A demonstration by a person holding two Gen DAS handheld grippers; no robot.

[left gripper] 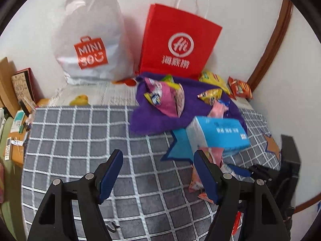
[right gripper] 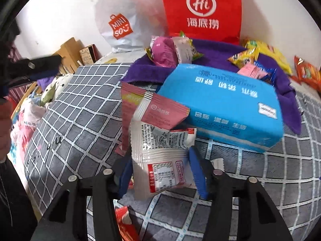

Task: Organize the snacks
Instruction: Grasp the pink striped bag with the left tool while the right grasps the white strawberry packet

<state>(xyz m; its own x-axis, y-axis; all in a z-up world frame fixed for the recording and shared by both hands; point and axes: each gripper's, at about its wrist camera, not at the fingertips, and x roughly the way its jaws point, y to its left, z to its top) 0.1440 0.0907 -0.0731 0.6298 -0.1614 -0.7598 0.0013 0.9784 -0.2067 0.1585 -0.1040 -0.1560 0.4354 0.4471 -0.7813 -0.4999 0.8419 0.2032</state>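
A white snack packet (right gripper: 160, 160) with printed labels sits clamped between the blue pads of the right tool (right gripper: 160, 175), at 6 o'clock in the right wrist view. A pink packet (right gripper: 152, 108) rests against it at 12 o'clock, touching a blue tissue pack (right gripper: 224, 108) that lies at 2 o'clock on a grey checked bedspread (right gripper: 80, 108). More snack packets (right gripper: 170, 50) lie heaped on a purple cloth (right gripper: 220, 50) behind. A red paper bag (left gripper: 180, 40) and a white plastic bag (left gripper: 90, 40) stand against the wall. The left tool (left gripper: 158, 172) hovers over the bedspread, pads apart, gripping nothing.
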